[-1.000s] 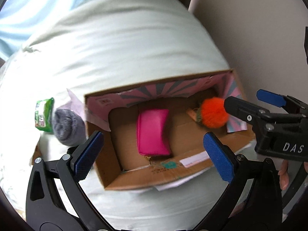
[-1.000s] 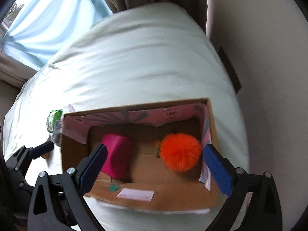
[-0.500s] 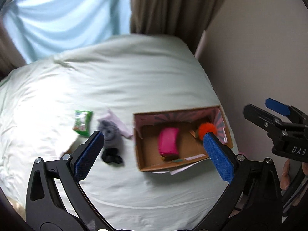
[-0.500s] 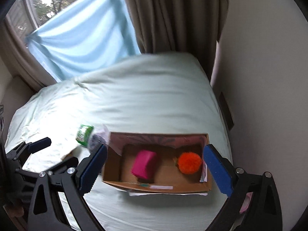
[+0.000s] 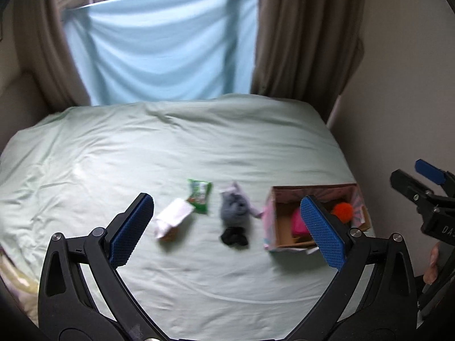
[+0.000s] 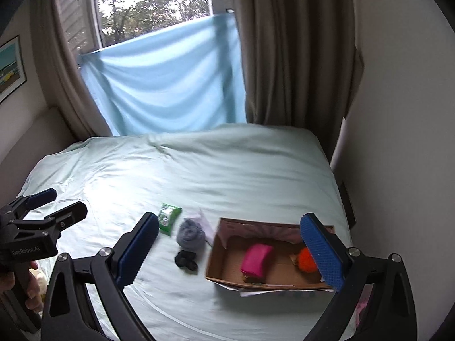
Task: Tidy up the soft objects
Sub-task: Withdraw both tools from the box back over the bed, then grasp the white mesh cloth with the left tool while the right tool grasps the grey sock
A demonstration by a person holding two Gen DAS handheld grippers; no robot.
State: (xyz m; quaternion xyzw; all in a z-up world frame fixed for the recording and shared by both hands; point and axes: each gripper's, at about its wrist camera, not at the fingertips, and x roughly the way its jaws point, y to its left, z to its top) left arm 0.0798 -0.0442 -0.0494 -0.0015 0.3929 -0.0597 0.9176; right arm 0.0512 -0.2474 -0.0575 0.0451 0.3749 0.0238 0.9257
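Note:
An open cardboard box (image 5: 273, 221) (image 6: 219, 258) sits on the bed at the right. It holds a pink pouch (image 6: 256, 258) (image 5: 298, 223) and an orange pom-pom (image 5: 343, 210) (image 6: 305, 260). Left of the box on the sheet lie a grey knit bundle (image 5: 234, 206) (image 6: 190, 234), a small black item (image 5: 233, 237) (image 6: 186, 260), a green packet (image 5: 200, 194) (image 6: 168, 217) and a white paper bag (image 5: 172, 217). My left gripper (image 5: 227, 230) is open and empty, high above the bed. My right gripper (image 6: 229, 255) is open and empty, also raised well back.
The pale green bed (image 5: 176, 147) fills the room up to a wall on the right (image 5: 398, 85). A blue cloth (image 6: 165, 85) hangs over the window between brown curtains (image 6: 293, 48). A framed picture (image 6: 10, 68) hangs on the left wall.
Both grippers have pulled far up and back from the box. The box looks much smaller and the items left of it have come into view.

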